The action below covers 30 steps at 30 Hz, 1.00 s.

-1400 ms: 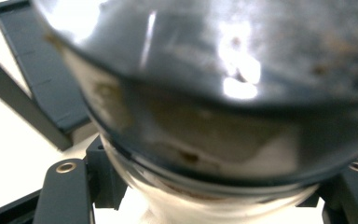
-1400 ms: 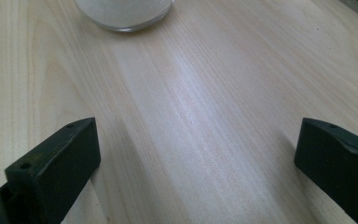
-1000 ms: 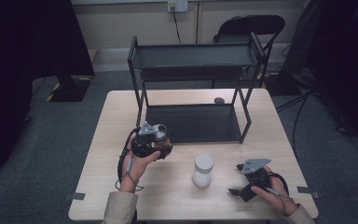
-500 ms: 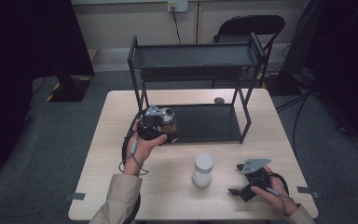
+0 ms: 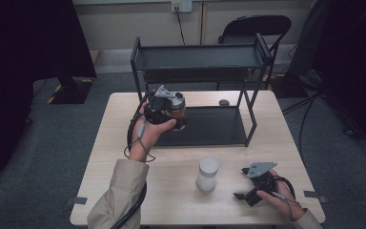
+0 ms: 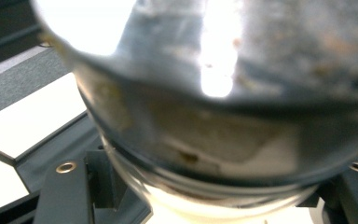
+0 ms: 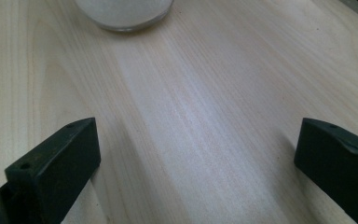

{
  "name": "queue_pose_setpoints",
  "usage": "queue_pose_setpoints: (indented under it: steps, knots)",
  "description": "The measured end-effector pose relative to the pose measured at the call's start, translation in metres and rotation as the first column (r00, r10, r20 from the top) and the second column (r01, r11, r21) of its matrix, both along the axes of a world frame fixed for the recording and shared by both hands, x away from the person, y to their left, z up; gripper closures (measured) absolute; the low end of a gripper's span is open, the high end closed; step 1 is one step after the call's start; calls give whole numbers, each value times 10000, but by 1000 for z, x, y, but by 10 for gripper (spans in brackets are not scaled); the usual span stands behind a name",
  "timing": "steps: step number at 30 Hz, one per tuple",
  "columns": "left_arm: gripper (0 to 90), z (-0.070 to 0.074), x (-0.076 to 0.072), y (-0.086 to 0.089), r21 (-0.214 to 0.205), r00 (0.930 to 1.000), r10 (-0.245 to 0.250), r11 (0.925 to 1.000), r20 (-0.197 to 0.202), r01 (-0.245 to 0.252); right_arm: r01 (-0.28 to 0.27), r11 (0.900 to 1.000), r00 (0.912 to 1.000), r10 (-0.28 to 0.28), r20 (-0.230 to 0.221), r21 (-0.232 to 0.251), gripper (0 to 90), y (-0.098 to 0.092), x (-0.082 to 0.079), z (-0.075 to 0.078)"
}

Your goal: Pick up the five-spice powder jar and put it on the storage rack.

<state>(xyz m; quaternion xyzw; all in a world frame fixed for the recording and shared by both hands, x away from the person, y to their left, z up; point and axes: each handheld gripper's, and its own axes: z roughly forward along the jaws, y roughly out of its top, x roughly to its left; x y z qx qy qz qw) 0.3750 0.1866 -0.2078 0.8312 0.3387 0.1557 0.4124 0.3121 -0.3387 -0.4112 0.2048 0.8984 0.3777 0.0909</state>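
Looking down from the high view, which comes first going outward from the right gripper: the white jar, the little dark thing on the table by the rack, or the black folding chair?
From the right gripper, at the table's near right corner:
1. The white jar, just to its left on the table.
2. The small dark thing, farther back on the table, beside the rack's lower shelf.
3. The folding chair, behind the rack, on the floor.

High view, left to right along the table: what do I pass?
Left claw shut on the brown jar → white jar → right claw, open, resting on the table.
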Motion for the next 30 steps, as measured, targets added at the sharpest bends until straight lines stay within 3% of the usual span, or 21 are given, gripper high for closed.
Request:
queue_pose_setpoints:
  steps: [7, 20, 30]
  knots:
    - [304, 18, 7, -3, -169, 9999, -170, 9997, -1, 170, 2, 10000, 10000, -2, 3, -3, 0, 0, 0, 0]
    - [304, 60, 19, -17, 133, 9996, -209, 9997, 207, 206, -2, 10000, 10000, 2, -2, -1, 0, 0, 0, 0]
    - [304, 83, 31, -23, 73, 9995, -133, 9999, 276, 131, 0, 10000, 10000, 0, -5, -1, 0, 0, 0, 0]
